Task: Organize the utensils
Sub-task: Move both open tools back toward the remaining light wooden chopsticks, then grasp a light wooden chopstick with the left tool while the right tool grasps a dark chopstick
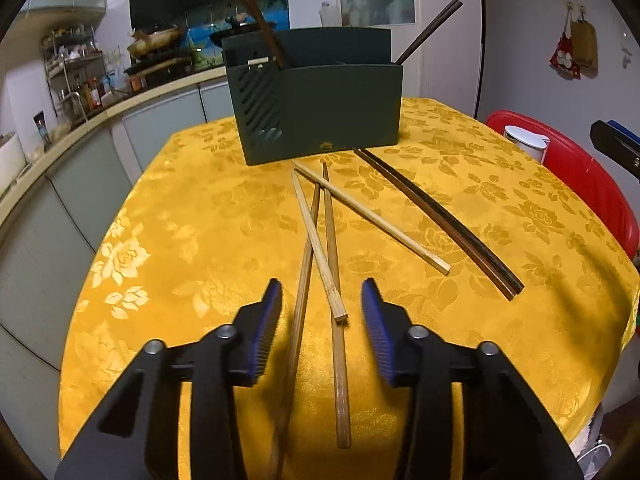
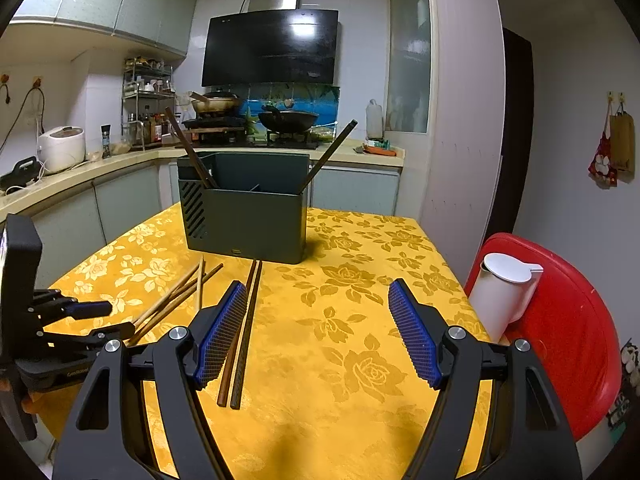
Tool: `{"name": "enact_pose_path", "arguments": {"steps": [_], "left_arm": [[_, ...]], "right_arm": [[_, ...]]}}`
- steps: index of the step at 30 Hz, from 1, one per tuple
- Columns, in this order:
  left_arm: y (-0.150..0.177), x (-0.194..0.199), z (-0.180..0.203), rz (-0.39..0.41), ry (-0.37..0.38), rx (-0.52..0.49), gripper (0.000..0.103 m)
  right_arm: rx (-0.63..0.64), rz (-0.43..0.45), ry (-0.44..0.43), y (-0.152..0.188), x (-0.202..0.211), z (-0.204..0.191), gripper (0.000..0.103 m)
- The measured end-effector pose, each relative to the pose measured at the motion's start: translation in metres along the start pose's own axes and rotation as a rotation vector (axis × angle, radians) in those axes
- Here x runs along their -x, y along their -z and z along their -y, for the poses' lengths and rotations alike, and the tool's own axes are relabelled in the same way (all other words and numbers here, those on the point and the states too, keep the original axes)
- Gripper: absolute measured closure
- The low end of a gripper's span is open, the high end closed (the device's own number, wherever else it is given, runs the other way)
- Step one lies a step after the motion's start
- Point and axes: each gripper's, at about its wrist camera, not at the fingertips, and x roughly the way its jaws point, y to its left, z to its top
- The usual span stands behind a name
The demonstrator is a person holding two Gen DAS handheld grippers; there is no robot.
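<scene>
A dark green utensil holder [image 1: 320, 108] stands at the far end of the yellow table; it also shows in the right wrist view [image 2: 244, 216]. Dark chopsticks stick out of its left [image 1: 256, 16] and right [image 1: 430, 28] compartments. Several light bamboo chopsticks [image 1: 320, 240] lie crossed on the cloth, and a dark pair [image 1: 440, 224] lies to their right. My left gripper [image 1: 322, 298] is open, its jaws either side of the bamboo chopsticks' near ends. My right gripper [image 2: 316, 300] is open above bare cloth, with the dark pair [image 2: 244, 332] beside its left finger.
A yellow floral tablecloth [image 2: 352, 320] covers the table. A red chair [image 2: 568, 336] with a white kettle [image 2: 500, 296] stands at the right edge. The kitchen counter and stove lie behind and to the left. The left gripper shows in the right wrist view [image 2: 80, 320].
</scene>
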Motion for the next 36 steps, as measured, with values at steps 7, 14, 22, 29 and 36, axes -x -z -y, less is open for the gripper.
{"name": "enact_pose_path", "arguments": {"steps": [7,14,22,29,36], "left_arm": [[0.000,-0.006,0.003,-0.028,0.037,-0.012,0.086],[0.001,-0.013,0.007,-0.049,0.038,-0.032,0.093],[-0.003,-0.007,-0.001,-0.037,0.047,-0.005,0.096],[-0.011,0.011,-0.018,0.018,0.043,0.040,0.096],[-0.017,0.025,-0.049,0.069,-0.029,0.094,0.096]], "right_arm": [[0.008,-0.016,0.000,0.003,-0.004,-0.002,0.032],[0.005,-0.026,0.003,0.006,-0.007,-0.002,0.032],[0.004,-0.044,-0.002,0.008,-0.011,-0.002,0.032],[-0.001,-0.078,-0.016,0.012,-0.017,-0.003,0.032],[-0.008,-0.136,-0.031,0.026,-0.026,-0.003,0.032]]}}
